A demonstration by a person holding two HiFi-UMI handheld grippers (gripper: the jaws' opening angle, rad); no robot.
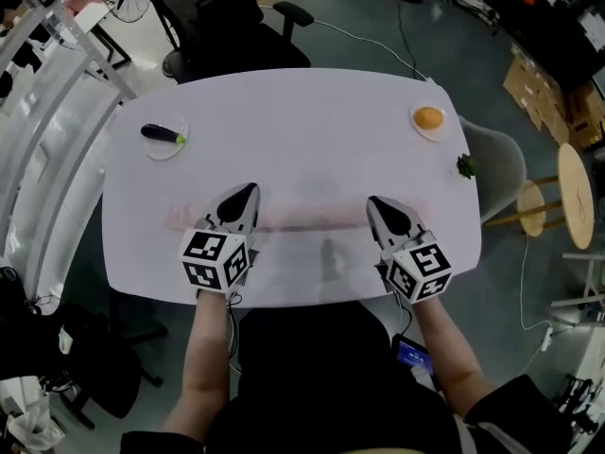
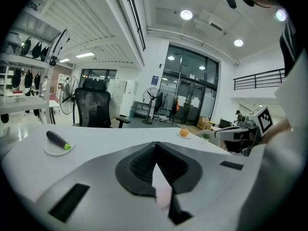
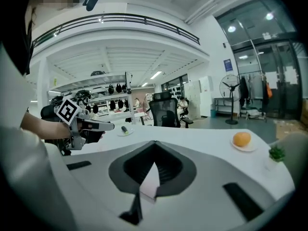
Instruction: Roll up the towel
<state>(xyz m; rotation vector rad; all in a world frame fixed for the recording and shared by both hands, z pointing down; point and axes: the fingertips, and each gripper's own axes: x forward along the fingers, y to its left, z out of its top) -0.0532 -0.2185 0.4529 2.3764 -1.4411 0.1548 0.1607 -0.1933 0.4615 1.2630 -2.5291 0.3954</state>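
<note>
Closest up in the head view are two forearms (image 1: pixel 206 357), one tool apiece, each tool topped with a boxy black-and-white marker cube (image 1: pixel 216 258). Left tool (image 1: pixel 248 190) and right tool (image 1: pixel 375 202) point away from the person, tips over the one towel (image 1: pixel 302 218). It's pale pink and soft-looking, and it lies as a long narrow band across the near half of the tabletop (image 1: pixel 293 130), a smooth white slab with rounded corners. It's blurry, so I can't tell how far it's rolled.

Two small round plates sit further out. The left plate (image 1: pixel 151 147) has one dark purple eggplant (image 1: pixel 163 133) with a green end, and the right plate (image 1: pixel 430 136) has one orange (image 1: pixel 428 117). One little green plant (image 1: pixel 466 166) is at the tabletop's right edge, and one black office chair (image 1: pixel 241 26) stands beyond the far side.

Left gripper view: the ribbed black pads (image 2: pixel 144 165) are clenched, with a sliver of pinkish-white towel (image 2: pixel 162 189) pinched between them. The eggplant (image 2: pixel 57 139) is off to the left, the orange (image 2: pixel 184 133) is further right, and the right tool (image 2: pixel 240 134) is level alongside.

Right gripper view: same deal, with the ribbed pads (image 3: pixel 166 170) clamped on a thin fold of towel (image 3: pixel 150 184). The left tool (image 3: pixel 91 125) is off to the left, and the orange (image 3: pixel 241 139) and the plant (image 3: pixel 276 153) are on the right.
</note>
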